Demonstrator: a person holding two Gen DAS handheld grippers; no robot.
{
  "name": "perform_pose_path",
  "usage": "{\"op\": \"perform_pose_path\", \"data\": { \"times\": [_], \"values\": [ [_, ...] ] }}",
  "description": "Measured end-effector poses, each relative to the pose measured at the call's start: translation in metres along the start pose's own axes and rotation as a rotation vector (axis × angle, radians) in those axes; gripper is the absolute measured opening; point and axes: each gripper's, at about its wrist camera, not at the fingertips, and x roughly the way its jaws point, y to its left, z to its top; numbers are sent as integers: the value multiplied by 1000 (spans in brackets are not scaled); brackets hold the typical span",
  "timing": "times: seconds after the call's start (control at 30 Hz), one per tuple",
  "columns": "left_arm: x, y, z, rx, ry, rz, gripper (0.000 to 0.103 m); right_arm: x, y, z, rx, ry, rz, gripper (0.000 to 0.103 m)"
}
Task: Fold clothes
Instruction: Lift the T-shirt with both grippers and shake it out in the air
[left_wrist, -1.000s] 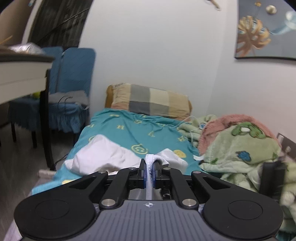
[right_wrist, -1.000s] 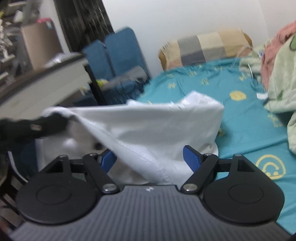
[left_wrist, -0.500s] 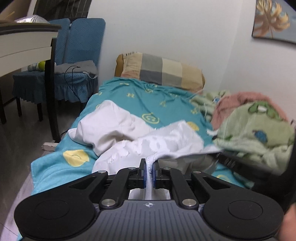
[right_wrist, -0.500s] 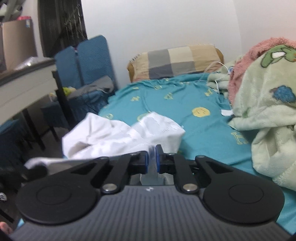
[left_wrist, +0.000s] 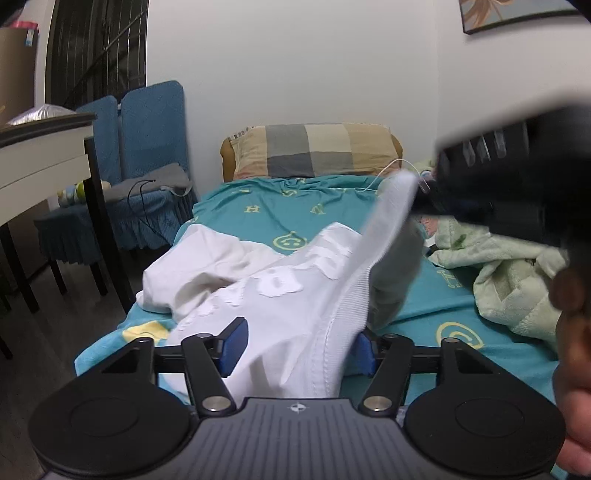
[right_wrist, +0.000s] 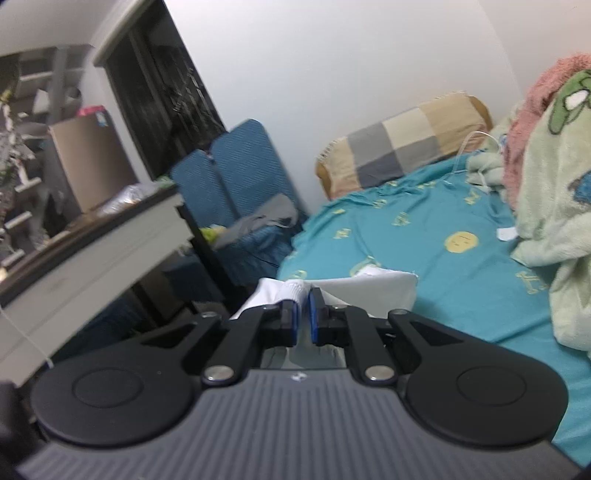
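Left wrist view
Garment: a white garment (left_wrist: 280, 295) lies crumpled near the foot edge of the bed (left_wrist: 295, 214), toward its left side; one ribbed hem strip rises from the near edge up to the right.
Left gripper: the left gripper (left_wrist: 295, 345) has its blue pads apart and its jaws are opening; the cloth drapes between them, but the pads do not press on it. This looks like a release so the other side can take the hem.
Right gripper: the right gripper (left_wrist: 424, 194), blurred at the upper right, holds the far end of that strip, which explains why the hem stands taut and lifted rather than lying flat.
Hand: a hand (left_wrist: 576, 350) shows at the right edge; what it holds cannot be told here.
Surroundings: a checked pillow (left_wrist: 314, 151) sits at the head edge, a green blanket (left_wrist: 509, 273) along the right edge.

Right wrist view
Right gripper: the right gripper (right_wrist: 303, 314) is nearly closed, its blue pads pinching a bunched white fold of the garment (right_wrist: 369, 288).
Why held so: the pinch sits on an edge, probably to pull the cloth straight before a fold.
Garment place: the rest hangs below the gripper over the bed's (right_wrist: 424, 258) left edge area.
Beside the bed: a counter (right_wrist: 110, 251) and blue chairs (right_wrist: 236, 162) stand off to the left.
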Motion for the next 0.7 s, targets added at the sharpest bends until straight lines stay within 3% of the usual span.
{"op": "perform_pose_path", "data": {
  "times": [0.1, 0.17, 0.27, 0.37, 0.47, 0.53, 0.63, 0.7],
  "values": [
    [4, -10, -4, -59, -24, 76, 67, -7, 1, 6, 7, -15, 46, 9],
    [6, -4, -4, -162, -37, 128, 72, -11, 0, 9, 8, -38, 50, 9],
    [5, 9, -6, -266, -24, 226, 73, -16, -7, 13, 28, -76, 7, 9],
    [4, 21, -11, -291, 45, 296, 77, -15, -20, 14, 55, -94, -81, 9],
    [2, 31, -18, -299, 131, 325, 77, -9, -34, 12, 91, -63, -148, 10],
    [-4, 35, -19, -300, 129, 347, 77, -4, -34, 7, 48, -40, -222, 11],
    [-20, 44, -9, -317, 36, 373, 75, 12, -35, -6, -39, 49, -335, 13],
    [-31, 52, -2, -343, -16, 400, 72, 25, -40, -17, -63, 131, -379, 21]
  ]
}}
